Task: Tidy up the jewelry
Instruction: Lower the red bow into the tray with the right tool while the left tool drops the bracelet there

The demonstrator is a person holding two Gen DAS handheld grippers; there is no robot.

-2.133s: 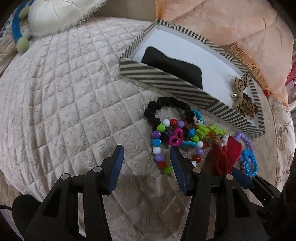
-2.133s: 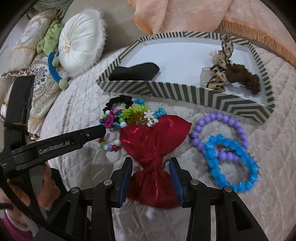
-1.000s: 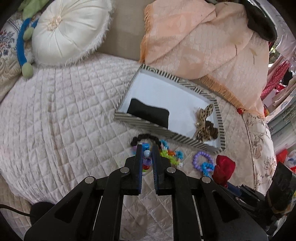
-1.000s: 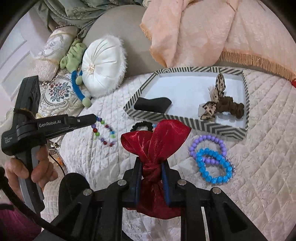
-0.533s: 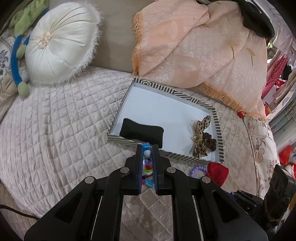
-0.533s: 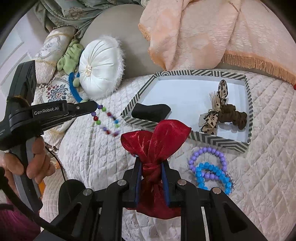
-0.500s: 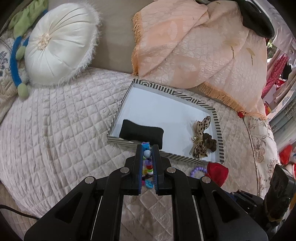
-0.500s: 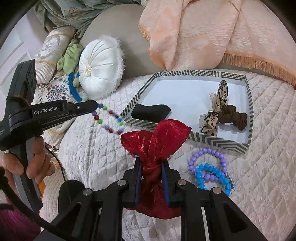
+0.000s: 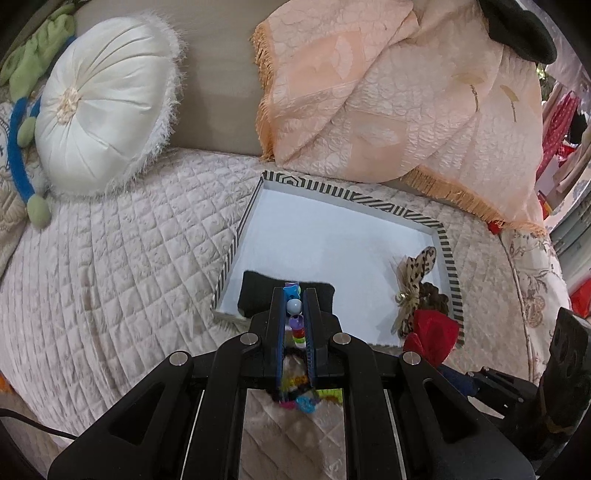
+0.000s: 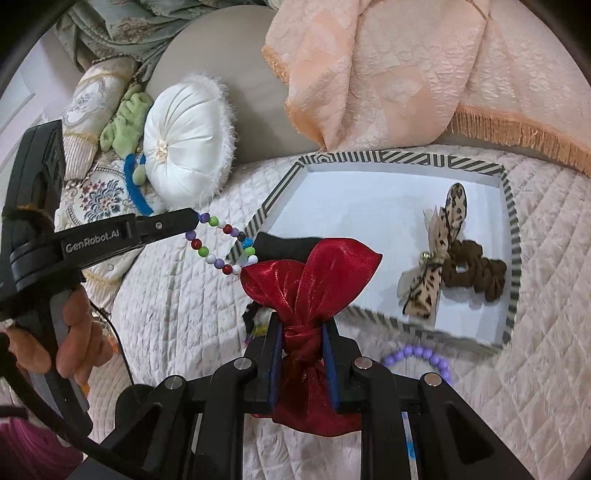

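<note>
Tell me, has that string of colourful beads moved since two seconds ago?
Yes. The multicoloured bead bracelet then lay on the quilt in front of the striped tray; now it dangles from the left gripper, by the tray's near left corner.

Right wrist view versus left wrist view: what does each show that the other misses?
Only the right wrist view shows the hand holding the left gripper, the multicolour bead bracelet hanging as a loop, and the purple bracelet. Only the left shows a black item on the peach blanket. Both show the striped tray, leopard bow and red bow.

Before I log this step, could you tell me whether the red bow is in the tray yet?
Not yet: the right gripper holds the red bow before the tray.
</note>
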